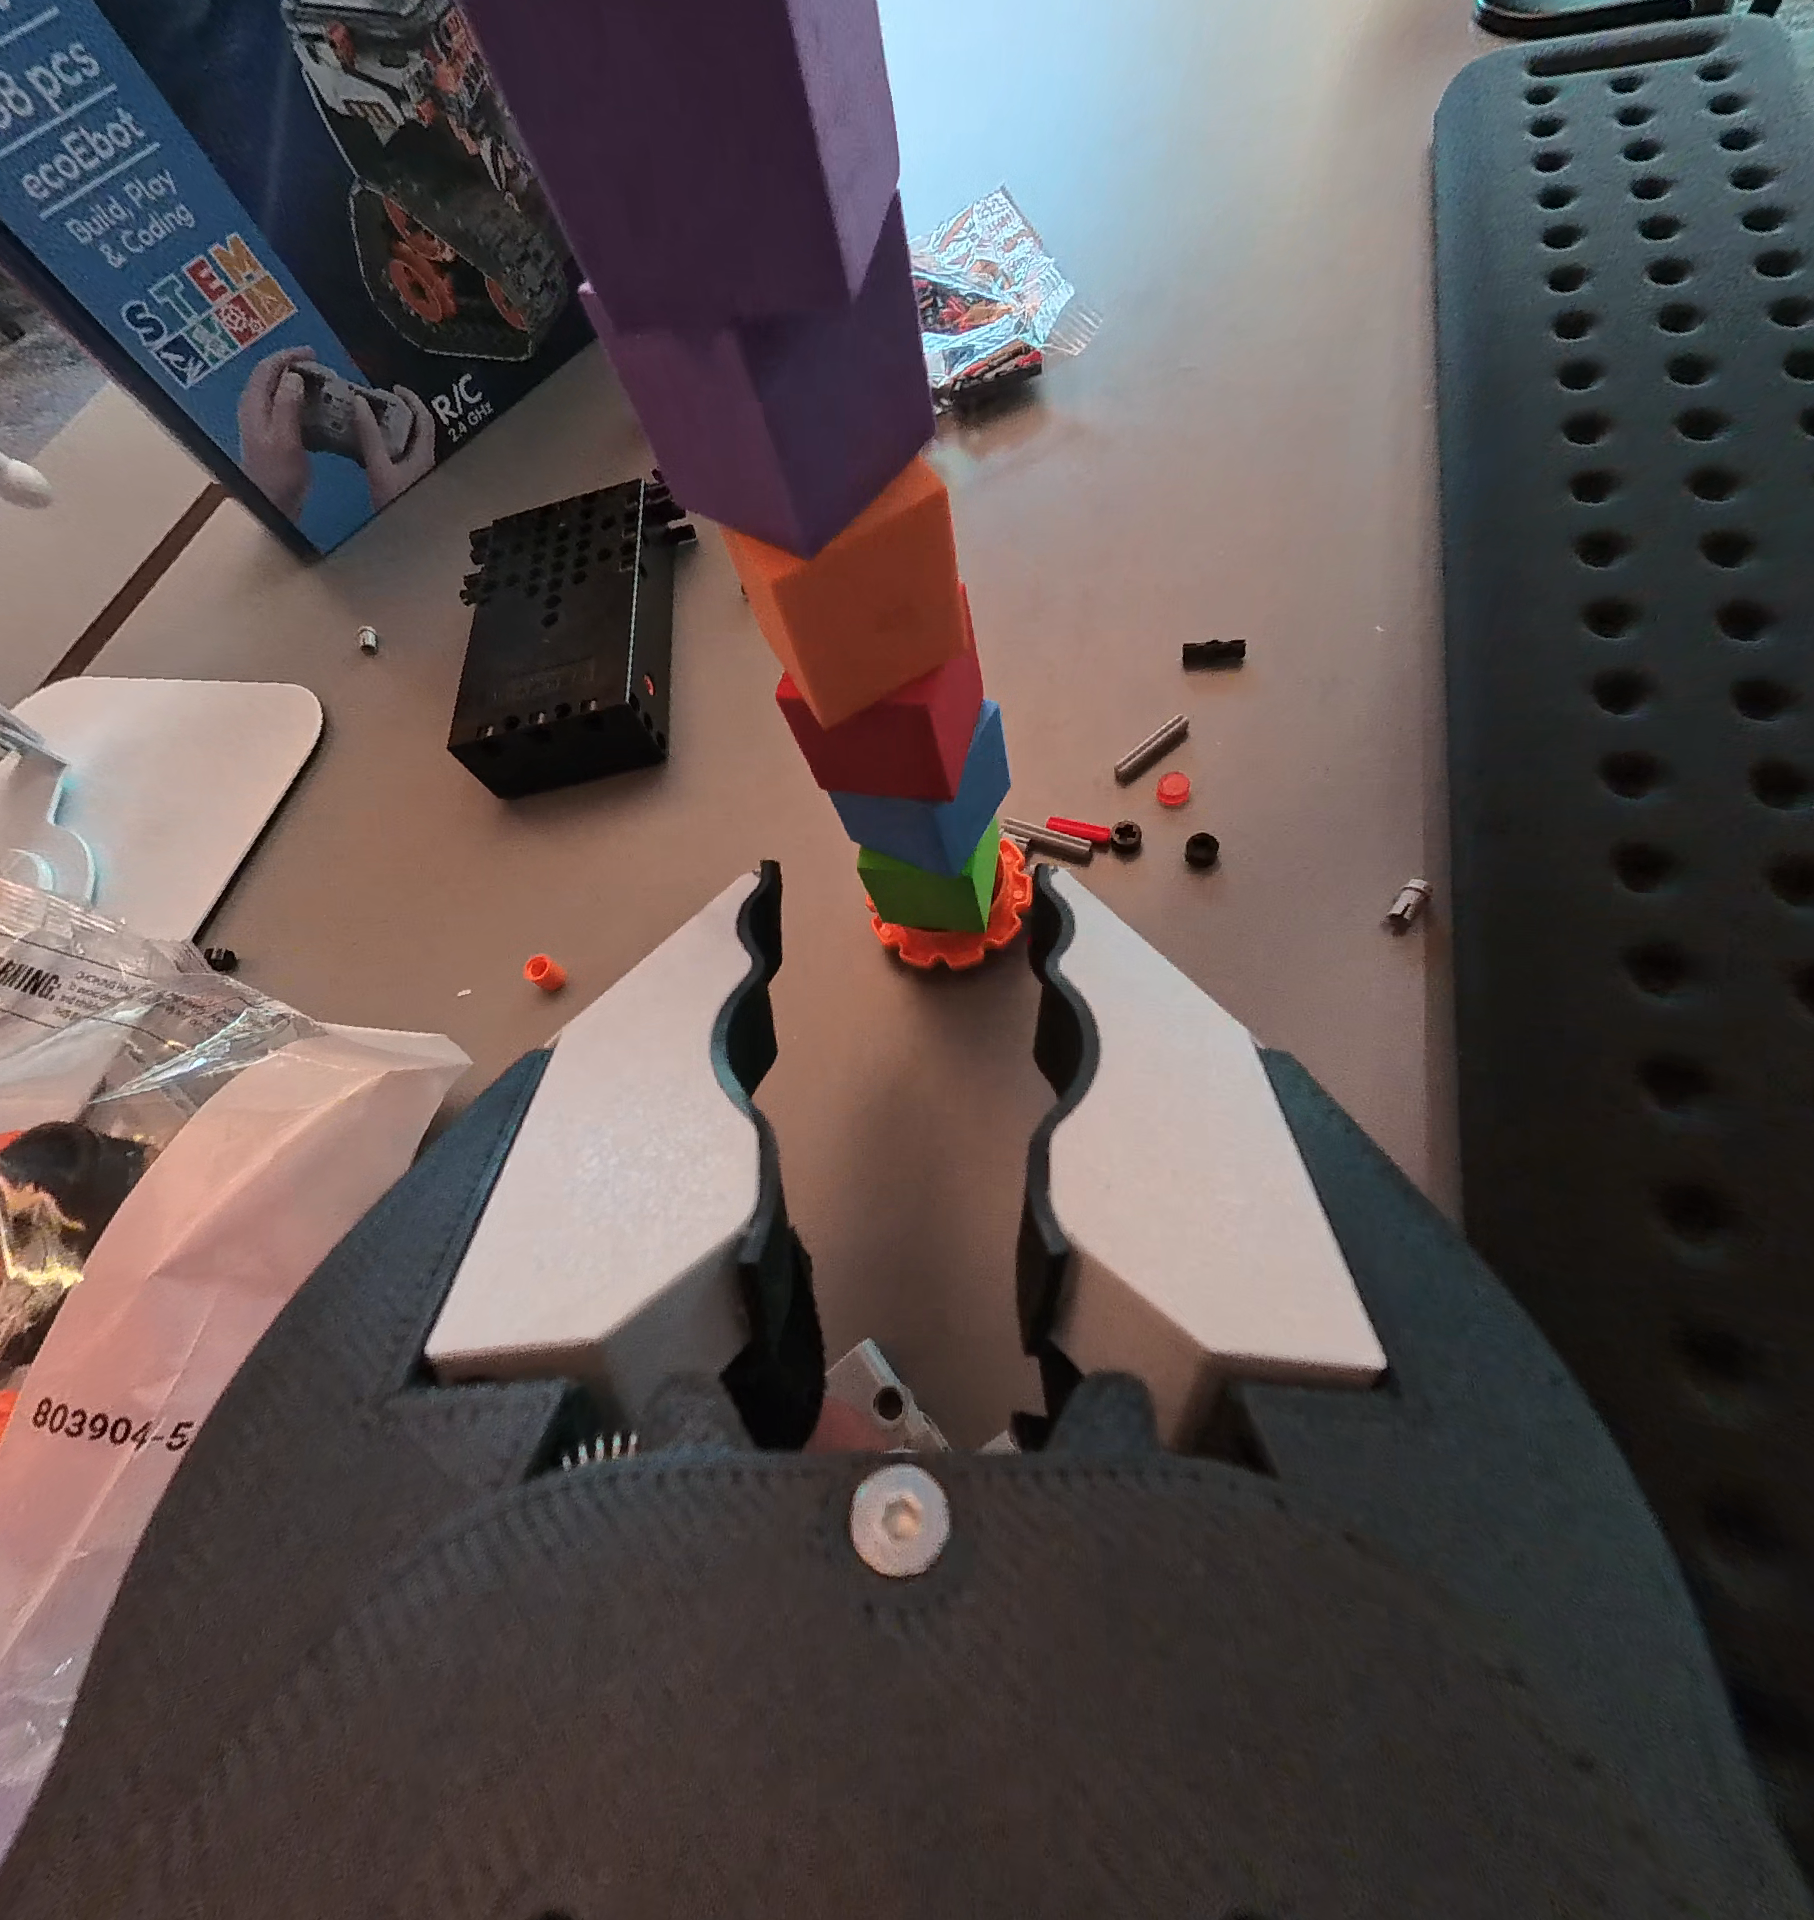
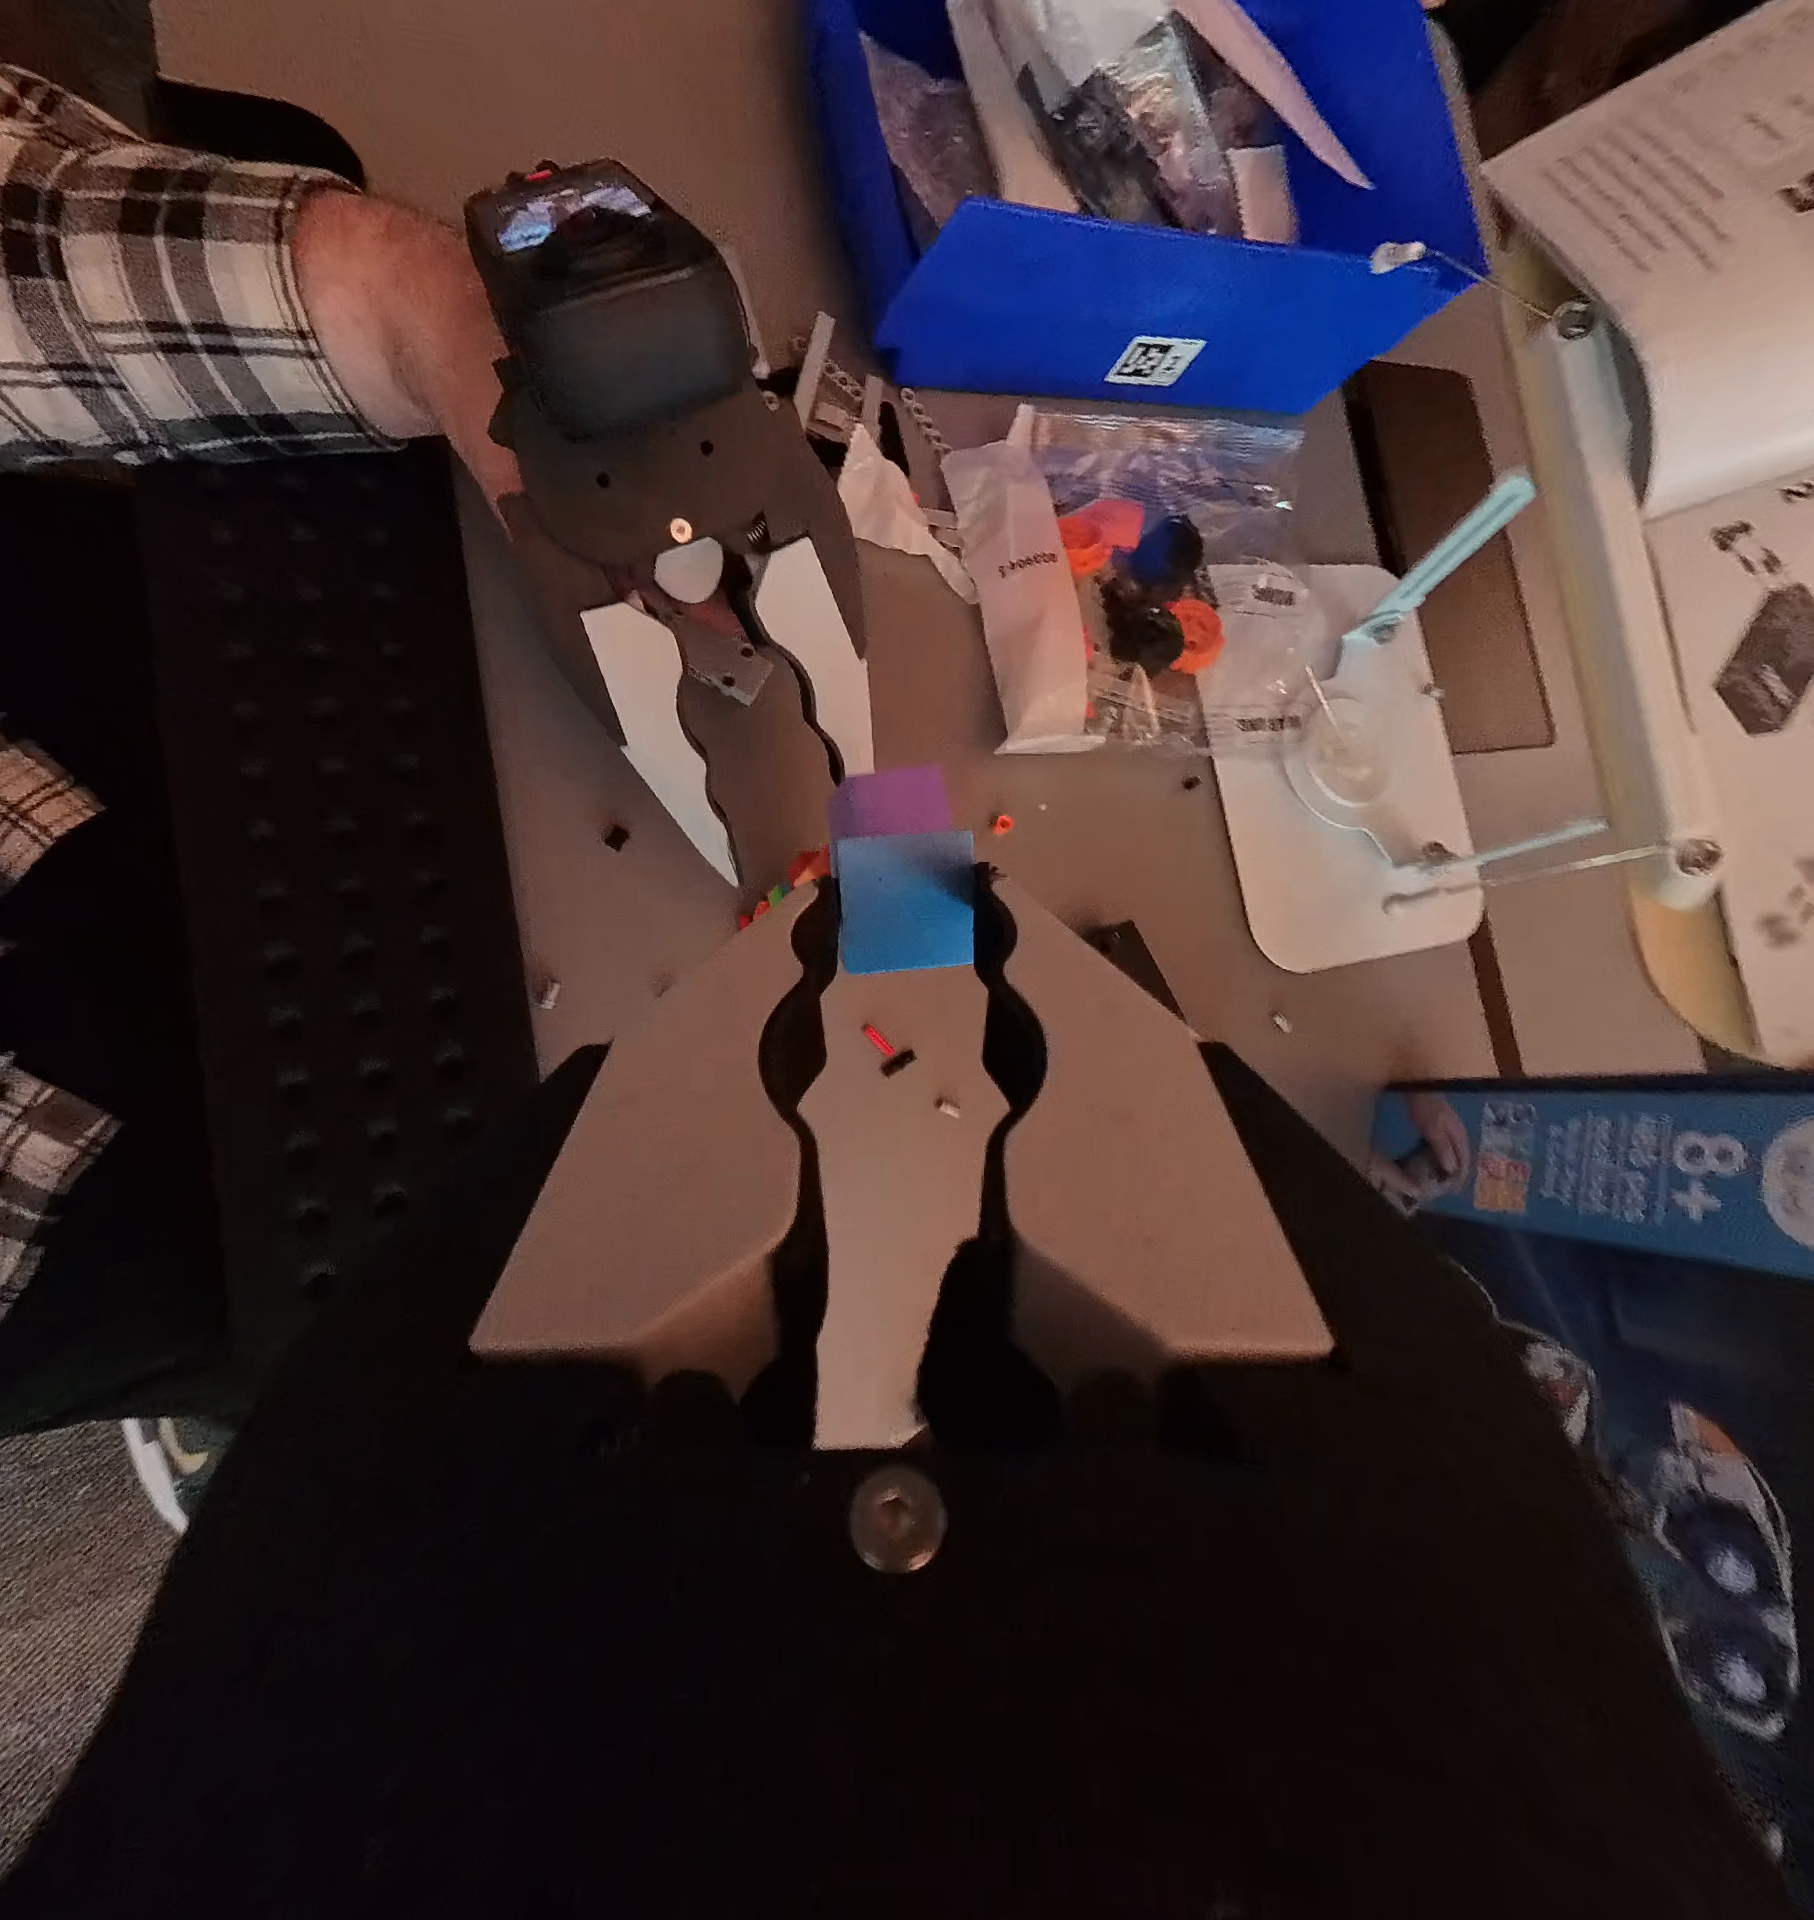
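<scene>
In the left wrist view, the left gripper (image 1: 903, 883) stands wide open. Its grey fingers with wavy black pads flank the foot of a tall tower of matte coloured cubes (image 1: 861, 644) and seem not to touch it. The tower rises from an orange toothed plastic wheel (image 1: 934, 940) on the brown table (image 1: 1246, 468). From the bottom up there are one green cube (image 1: 929, 883), one blue, one red, one orange and at least two purple, and the top leaves the picture. Each cube is twisted a little against its neighbour. Near it lie a black perforated plastic box (image 1: 570, 665) and about a dozen small loose pins and bushes. A blue cardboard carton (image 1: 155, 260) stands to the left, and a dark perforated pad (image 1: 1661, 623) lies along the right.

The right wrist view looks straight down. The right gripper (image 2: 908, 894) is narrowed on a single light-blue cube (image 2: 903, 914), with its tips against opposite flat faces. This cube sits just above a purple cube (image 2: 890, 802), and I cannot tell whether the two touch. That makes two blue cubes in all.

The cubes look light and stiff, probably foam or painted wood, and not slippery. The column looks easy to topple with a sideways nudge. The opposite flat faces are the sound place to grip each cube.
</scene>
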A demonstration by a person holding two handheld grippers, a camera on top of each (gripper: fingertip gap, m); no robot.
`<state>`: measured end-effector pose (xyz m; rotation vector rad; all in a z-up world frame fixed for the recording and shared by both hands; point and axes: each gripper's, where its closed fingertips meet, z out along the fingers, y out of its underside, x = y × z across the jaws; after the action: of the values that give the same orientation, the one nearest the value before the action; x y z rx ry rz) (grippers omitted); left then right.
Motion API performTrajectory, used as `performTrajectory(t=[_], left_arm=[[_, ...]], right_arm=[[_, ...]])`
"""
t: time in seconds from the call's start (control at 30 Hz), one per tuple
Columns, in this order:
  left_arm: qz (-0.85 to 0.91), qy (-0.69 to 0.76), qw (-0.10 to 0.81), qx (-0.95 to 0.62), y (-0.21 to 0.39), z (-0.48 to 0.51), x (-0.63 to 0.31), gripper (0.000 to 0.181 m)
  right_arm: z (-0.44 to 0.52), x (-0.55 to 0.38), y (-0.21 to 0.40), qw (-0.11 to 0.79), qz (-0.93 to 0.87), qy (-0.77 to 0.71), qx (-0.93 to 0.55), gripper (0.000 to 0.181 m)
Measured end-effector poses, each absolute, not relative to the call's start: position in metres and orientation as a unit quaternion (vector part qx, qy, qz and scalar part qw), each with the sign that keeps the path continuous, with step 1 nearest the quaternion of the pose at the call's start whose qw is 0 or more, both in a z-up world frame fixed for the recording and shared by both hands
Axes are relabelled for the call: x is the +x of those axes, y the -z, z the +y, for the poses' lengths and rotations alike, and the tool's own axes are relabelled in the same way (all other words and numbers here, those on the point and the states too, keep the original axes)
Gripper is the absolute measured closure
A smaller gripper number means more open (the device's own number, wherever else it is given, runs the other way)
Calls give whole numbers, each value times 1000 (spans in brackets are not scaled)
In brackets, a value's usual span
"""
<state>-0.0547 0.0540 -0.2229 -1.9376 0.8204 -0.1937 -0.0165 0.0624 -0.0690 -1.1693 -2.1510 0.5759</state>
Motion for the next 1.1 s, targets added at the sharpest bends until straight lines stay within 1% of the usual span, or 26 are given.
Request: performTrajectory(t=[0.4,0.47,0.53,0.63,0.77,0.87,0.97,1.1], left_arm=[[340,82,495,-796,221,53,-56,135],[340,83,494,-796,221,53,-56,135],[340,83,493,-796,222,53,-56,135],[340,81,494,-796,221,52,-56,135],[339,76,495,-797,221,53,-58,135],[337,70,495,-798,221,54,-60,135],[325,71,501,-799,218,56,-62,129],[319,65,501,-802,219,58,-65,127]], right_arm=[[57,-43,86,247,-841,-193,-441,156],[60,-45,89,246,-840,-184,-448,149],[62,-46,90,247,-838,-181,-453,147],[62,-43,80,269,-830,-195,-448,143],[74,-26,57,330,-793,-224,-461,143],[95,-6,54,371,-750,-245,-490,143],[126,10,73,394,-702,-254,-536,143],[177,24,124,435,-657,-207,-579,144]])
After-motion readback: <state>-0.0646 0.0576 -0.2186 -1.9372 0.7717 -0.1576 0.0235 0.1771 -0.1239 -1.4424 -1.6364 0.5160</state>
